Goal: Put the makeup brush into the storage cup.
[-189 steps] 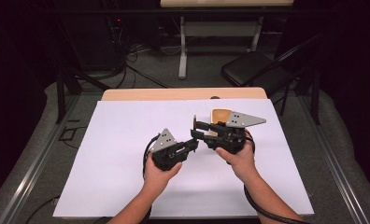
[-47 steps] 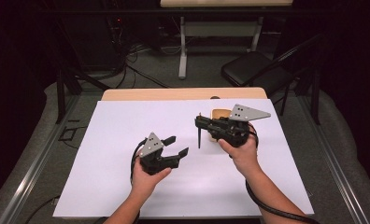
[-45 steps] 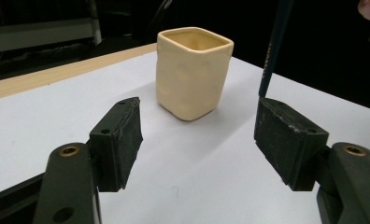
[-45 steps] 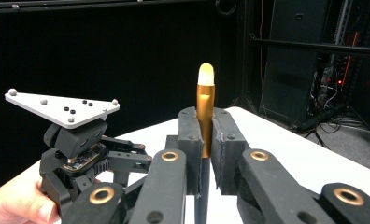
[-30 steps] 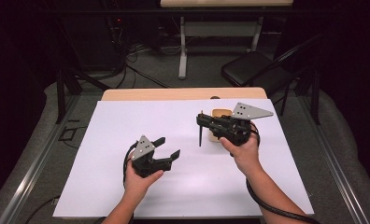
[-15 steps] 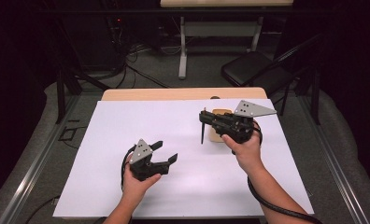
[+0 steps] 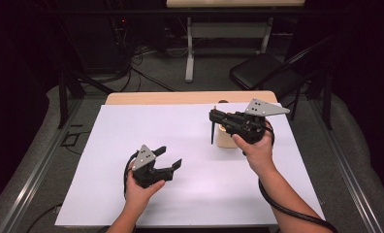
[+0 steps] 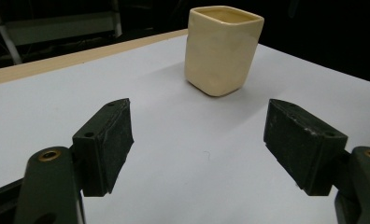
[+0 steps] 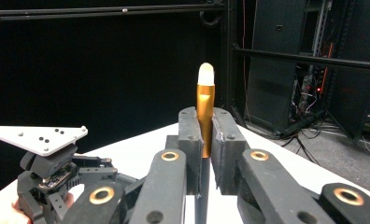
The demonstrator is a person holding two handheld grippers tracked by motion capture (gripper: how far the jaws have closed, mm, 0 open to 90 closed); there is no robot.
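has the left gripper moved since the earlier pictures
Yes. In the high view the left gripper, jaws open, has drawn down the picture towards the white table's near edge, away from the cream square ceramic cup.

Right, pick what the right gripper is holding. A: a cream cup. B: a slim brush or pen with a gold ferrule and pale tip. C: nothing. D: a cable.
B: the right gripper is shut on the slim brush or pen, its pale tip rising above.
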